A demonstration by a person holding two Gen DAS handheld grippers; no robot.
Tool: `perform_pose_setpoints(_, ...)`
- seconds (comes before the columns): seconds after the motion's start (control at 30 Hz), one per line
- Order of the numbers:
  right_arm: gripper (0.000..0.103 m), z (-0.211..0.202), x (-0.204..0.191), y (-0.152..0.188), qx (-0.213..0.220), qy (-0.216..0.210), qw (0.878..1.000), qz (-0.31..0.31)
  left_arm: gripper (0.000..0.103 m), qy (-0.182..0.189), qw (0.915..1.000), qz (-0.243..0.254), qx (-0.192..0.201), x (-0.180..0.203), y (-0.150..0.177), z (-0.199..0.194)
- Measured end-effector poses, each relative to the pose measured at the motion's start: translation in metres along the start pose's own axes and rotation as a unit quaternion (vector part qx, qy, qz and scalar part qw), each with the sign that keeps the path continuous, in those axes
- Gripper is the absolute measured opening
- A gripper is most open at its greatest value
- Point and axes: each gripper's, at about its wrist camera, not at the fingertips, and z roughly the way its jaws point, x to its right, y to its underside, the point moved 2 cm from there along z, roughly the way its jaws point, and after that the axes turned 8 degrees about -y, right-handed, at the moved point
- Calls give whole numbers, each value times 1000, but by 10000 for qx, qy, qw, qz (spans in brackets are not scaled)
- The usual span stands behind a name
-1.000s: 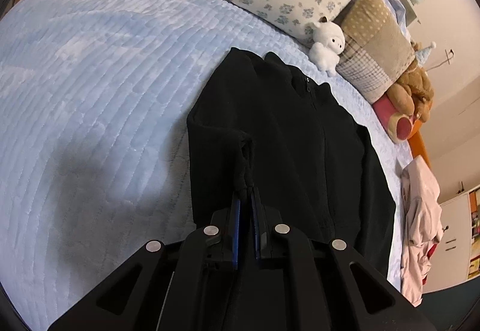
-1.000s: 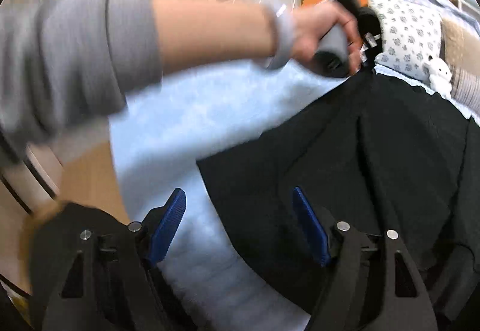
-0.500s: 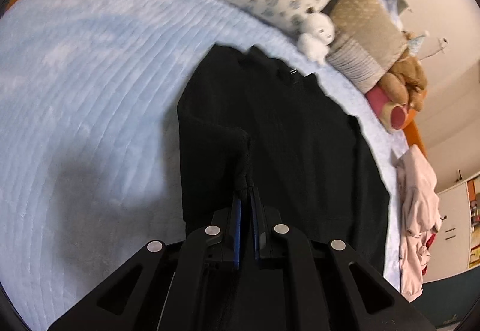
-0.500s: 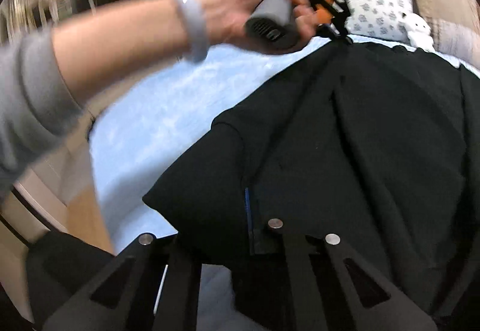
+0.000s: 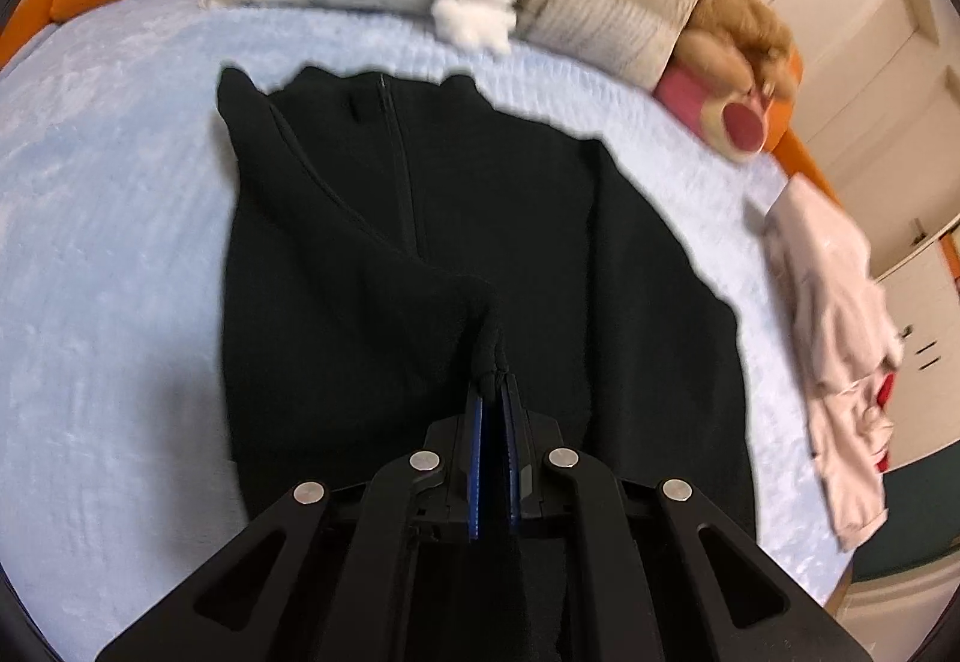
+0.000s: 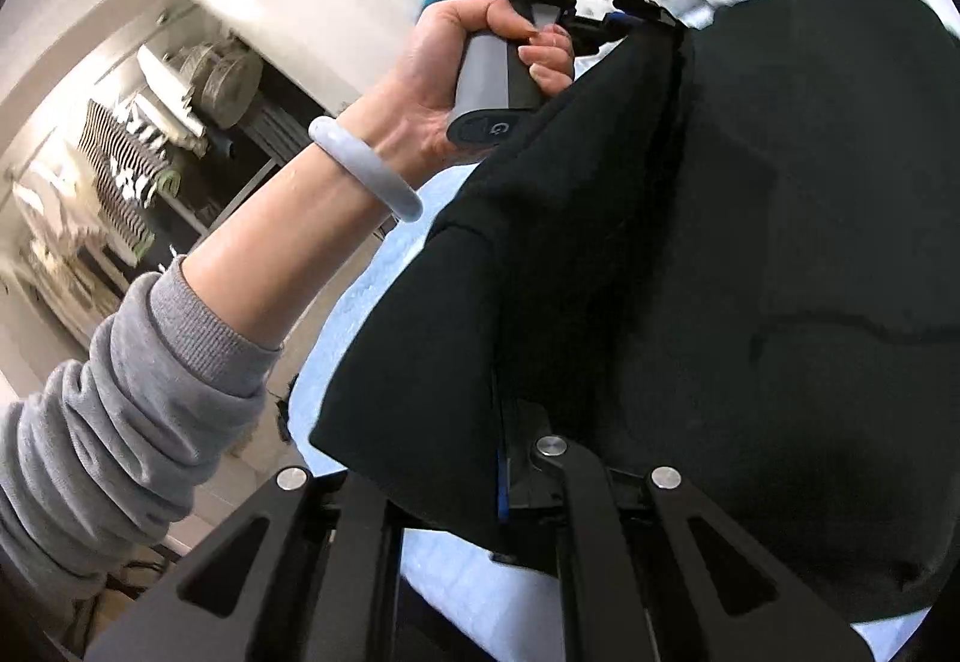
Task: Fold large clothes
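The black jacket (image 5: 420, 254) lies zip-up on the pale blue bed (image 5: 108, 254), its collar pointing away from the left tongs (image 5: 493, 392) toward the pillows. Both tongs are clenched on it. The left tongs pinch a bunched bit of black cloth right at their tips, and a raised ridge of fabric runs from that pinch up and away toward the collar. The right tongs (image 6: 503, 473) are clamped on a lower edge of the jacket, which drapes over and hides most of their blue pads; beyond them the person's left hand (image 6: 456, 80) grips the handle of the other tool, with the lifted side panel stretched between the two grips.

As for progress, I judge the fold to be at its first stage — one long side of the jacket is lifted off the bed and appears to be on its way across the front, but it is not laid down yet. The far side, to the right of the left tongs, still lies flat and unfolded. Left to do, by my reading: set this side down, bring the other side in, then double the length. A pink garment (image 5: 840, 338) lies far to the right of the left tongs, near the bed's edge — untouched.
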Motion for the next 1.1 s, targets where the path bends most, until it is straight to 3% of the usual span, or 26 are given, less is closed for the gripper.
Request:
perform_pose_setpoints(0.1,8,-5,10,7,-117,48,9998,150,13,-48,9998,-28,-214,4,10,28)
perform_pose_setpoints(0.23,13,-24,12,14,-269,187,9994,94,32,-80,9995,173,-247,10,25,42)
perform_pose_setpoints(0.3,14,-43,7,15,-264,248,9993,0,50,85,9995,213,-219,12,25,33)
perform_pose_setpoints(0.33,17,-54,5,13,-221,308,9993,-78,60,143,9996,216,-116,11,23,23)
perform_pose_setpoints(0.43,24,-85,-14,6,7,483,9977,-477,63,104,9989,231,397,1,6,-11)
perform_pose_setpoints(0.57,25,-90,-37,-18,161,311,9942,-1012,72,-174,9956,-391,839,-44,-38,-36)
perform_pose_setpoints(0.7,25,-57,-34,-28,-166,584,9896,-1306,72,-523,9922,-1038,444,-92,-79,-1)
perform_pose_setpoints(0.8,28,-47,-20,-30,-254,583,9903,-1232,72,-704,9896,-1213,328,-104,-101,26)
perform_pose_setpoints(0.87,33,-38,-12,-25,-336,676,9897,-1219,72,-982,9884,-1111,324,-104,-118,40)
perform_pose_setpoints(1.0,33,-21,-1,-19,-698,820,9870,-1195,72,-1643,9842,-629,210,-93,-149,67)
perform_pose_setpoints(1.03,32,-20,2,-16,-778,848,9863,-1181,67,-1803,9821,-517,200,-89,-155,73)
perform_pose_setpoints(1.1,31,-21,6,-9,-916,924,9841,-1212,41,-2191,9751,-300,169,-82,-167,83)
